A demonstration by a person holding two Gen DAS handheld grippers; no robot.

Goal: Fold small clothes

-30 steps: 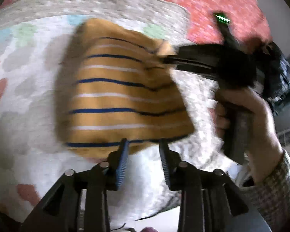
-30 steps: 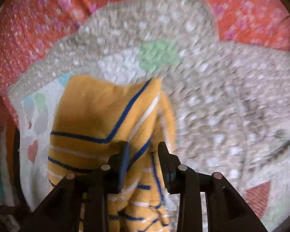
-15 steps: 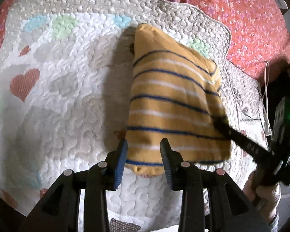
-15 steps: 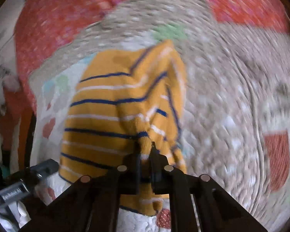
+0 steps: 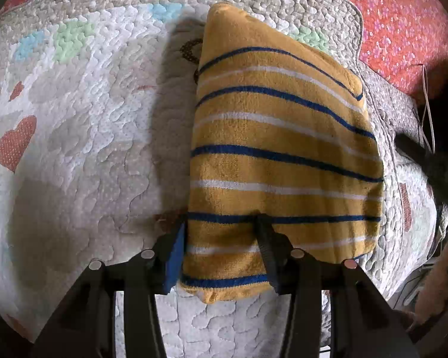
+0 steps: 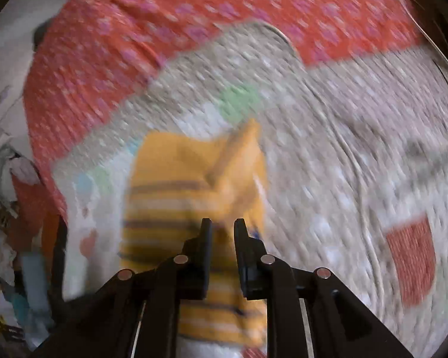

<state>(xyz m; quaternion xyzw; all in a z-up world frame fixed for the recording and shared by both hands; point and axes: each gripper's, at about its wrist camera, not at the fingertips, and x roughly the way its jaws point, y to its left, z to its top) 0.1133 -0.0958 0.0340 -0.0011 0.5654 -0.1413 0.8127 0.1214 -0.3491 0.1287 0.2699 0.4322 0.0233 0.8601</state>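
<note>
A folded mustard-yellow garment [image 5: 280, 152] with blue and white stripes lies flat on the quilted mat [image 5: 83, 125]. My left gripper [image 5: 221, 238] is open, its jaws straddling the garment's near left corner, the left finger beside the edge and the right finger resting on the cloth. In the blurred right wrist view the same garment [image 6: 191, 194] lies under and ahead of my right gripper [image 6: 222, 229], whose jaws stand slightly apart with nothing between them. The right tool shows as a dark blur at the right edge of the left wrist view [image 5: 433, 167].
The mat lies on a red flowered bedspread [image 6: 164, 29]. A thin white cable [image 5: 428, 107] runs at the mat's right side. Clutter and cloth lie off the bed's left edge [image 6: 6, 238].
My right gripper has let go of the garment's corner and pulled back; the garment now lies flat. My left gripper has moved forward onto the garment's near corner.
</note>
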